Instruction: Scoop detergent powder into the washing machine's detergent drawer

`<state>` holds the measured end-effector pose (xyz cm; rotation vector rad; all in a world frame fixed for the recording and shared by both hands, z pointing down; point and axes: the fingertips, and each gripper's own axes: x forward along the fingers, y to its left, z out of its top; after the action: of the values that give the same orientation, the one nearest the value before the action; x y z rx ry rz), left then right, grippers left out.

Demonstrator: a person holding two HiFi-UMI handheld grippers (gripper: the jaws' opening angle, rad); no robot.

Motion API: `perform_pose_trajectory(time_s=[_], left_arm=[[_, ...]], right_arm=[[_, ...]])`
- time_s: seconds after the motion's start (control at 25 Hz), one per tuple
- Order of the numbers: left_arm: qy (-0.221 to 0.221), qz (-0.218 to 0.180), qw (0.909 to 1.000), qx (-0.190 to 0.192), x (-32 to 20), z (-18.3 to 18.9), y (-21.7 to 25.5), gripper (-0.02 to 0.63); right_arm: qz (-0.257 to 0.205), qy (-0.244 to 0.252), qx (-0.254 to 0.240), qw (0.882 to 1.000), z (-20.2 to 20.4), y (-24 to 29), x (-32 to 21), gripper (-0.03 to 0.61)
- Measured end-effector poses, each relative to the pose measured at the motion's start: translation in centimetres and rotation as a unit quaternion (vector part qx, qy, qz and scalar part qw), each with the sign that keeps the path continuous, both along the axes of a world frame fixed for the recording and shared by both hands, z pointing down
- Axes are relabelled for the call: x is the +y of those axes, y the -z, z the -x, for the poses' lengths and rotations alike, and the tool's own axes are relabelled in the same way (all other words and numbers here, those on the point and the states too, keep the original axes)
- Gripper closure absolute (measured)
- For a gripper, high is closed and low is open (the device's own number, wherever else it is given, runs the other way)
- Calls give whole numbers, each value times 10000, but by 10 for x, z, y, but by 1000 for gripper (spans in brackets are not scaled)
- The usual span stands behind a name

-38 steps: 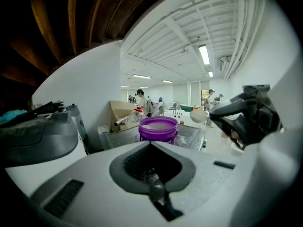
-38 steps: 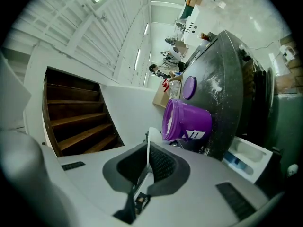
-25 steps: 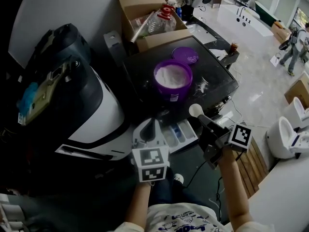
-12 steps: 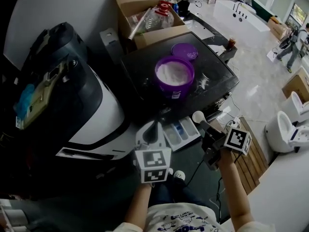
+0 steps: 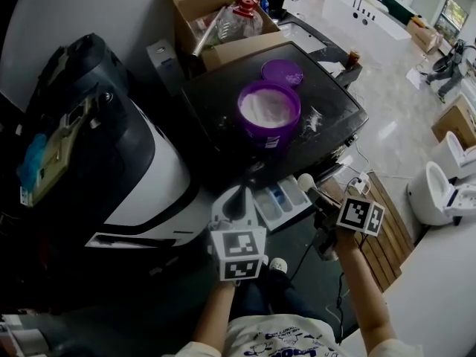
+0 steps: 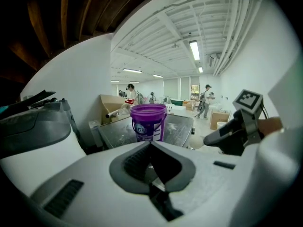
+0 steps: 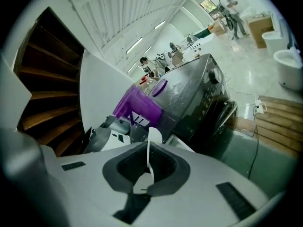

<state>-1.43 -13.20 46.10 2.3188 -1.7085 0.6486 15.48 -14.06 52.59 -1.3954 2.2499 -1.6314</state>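
Lowered since before, the right gripper [image 5: 315,196] pinches a white plastic scoop [image 5: 306,182] at two o'clock of the open white detergent drawer [image 5: 281,204]; the left gripper [image 5: 232,199] is pressed together, empty

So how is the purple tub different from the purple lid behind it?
The purple tub is tall and open, with white powder inside; the purple lid is flat and thin. The tub stands upright nearer the person; the lid lies flat behind it. Both are round, purple and sit on the dark machine top.
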Motion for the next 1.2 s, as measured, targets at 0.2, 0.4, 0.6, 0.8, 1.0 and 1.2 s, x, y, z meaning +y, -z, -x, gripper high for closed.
perform_pose_trajectory(time_s=[0.2, 0.4, 0.6, 0.8, 1.0, 1.2], left_arm=[[-47, 21, 10000, 17, -1, 1, -3, 612], [-51, 57, 10000, 43, -1, 3, -7, 611], [-22, 100, 9999, 62, 0, 6, -11, 611], [18, 140, 9999, 85, 2, 9, -15, 611], [69, 177, 9998, 82, 3, 12, -19, 611], [90, 195, 9997, 87, 3, 15, -20, 611]], right_arm=[[-238, 353, 878, 9952, 1, -9, -4, 558], [-488, 914, 1942, 9755, 3, -22, -6, 558], [-956, 1640, 3234, 9270, 8, -31, -7, 558], [-1286, 2184, 4028, 8795, 14, -42, -8, 558], [-1701, 2724, 4814, 8155, 20, -53, -6, 558], [-2044, 3108, 5457, 7509, 27, -60, -4, 558]])
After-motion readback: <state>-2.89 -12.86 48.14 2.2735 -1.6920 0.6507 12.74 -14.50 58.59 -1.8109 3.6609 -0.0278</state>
